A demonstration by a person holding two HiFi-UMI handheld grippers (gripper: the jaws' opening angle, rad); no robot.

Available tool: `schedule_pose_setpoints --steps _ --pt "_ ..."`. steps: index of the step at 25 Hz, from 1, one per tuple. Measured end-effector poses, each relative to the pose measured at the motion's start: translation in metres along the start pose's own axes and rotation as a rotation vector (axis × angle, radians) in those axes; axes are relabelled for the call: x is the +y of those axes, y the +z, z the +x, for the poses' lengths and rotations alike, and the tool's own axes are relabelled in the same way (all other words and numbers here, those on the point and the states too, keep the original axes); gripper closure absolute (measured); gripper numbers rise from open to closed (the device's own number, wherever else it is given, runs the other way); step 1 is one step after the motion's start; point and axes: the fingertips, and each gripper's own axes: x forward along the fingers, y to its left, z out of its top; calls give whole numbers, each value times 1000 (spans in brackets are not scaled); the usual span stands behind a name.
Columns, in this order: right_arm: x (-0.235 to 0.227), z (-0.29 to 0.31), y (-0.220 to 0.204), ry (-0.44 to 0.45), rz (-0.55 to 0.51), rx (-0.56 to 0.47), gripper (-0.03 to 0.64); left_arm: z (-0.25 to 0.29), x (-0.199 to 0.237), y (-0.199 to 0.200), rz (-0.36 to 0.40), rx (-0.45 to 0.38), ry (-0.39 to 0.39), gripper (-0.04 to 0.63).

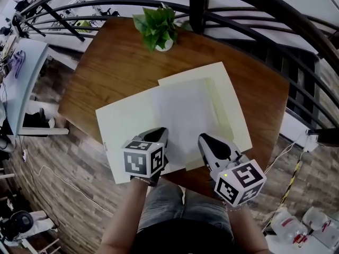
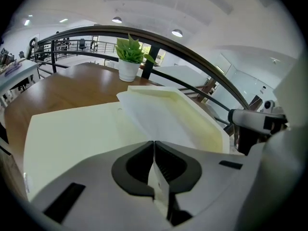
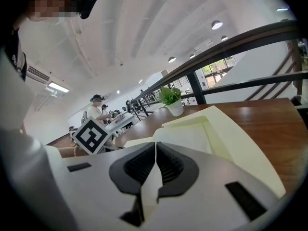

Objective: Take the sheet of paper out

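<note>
Here we are over the round wooden table point(image 1: 111, 62), the biggest thing before us, with the dark curved railing point(image 1: 254, 4) sweeping round its far side. Spread wide on the tabletop we have the pale yellow folder point(image 1: 119, 126), lying open with one flap toward our left and the other flap angled off to our right. And there it is, the sheet of paper point(image 1: 183, 115), white, lying on the open folder across the fold, its near edge reaching our side of the table and its far end overlapping the right flap. Down at that near edge we've got both tools at work: the left gripper point(image 1: 159, 133) sits at the sheet's left near corner and the right gripper point(image 1: 207, 139) just beside it at the right near corner, the two a little apart. From the left gripper view we see the jaws of the left gripper point(image 2: 154, 143) pressed together with the thin white edge of the sheet pinched between them; same story on the right gripper point(image 3: 155, 146), jaws clamped on the paper edge. Smallest of all, at the far rim of the table, the leafy green plant point(image 1: 156, 25) stands upright in its white pot point(image 1: 165, 46), well apart from the folder.
</note>
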Motion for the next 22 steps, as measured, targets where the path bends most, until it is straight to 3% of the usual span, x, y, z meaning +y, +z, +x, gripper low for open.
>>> schedule_pose_setpoints --steps 22 --pt "92 18 -5 -62 -100 -39 586 -118 84 -23 -43 -139 -8 569"
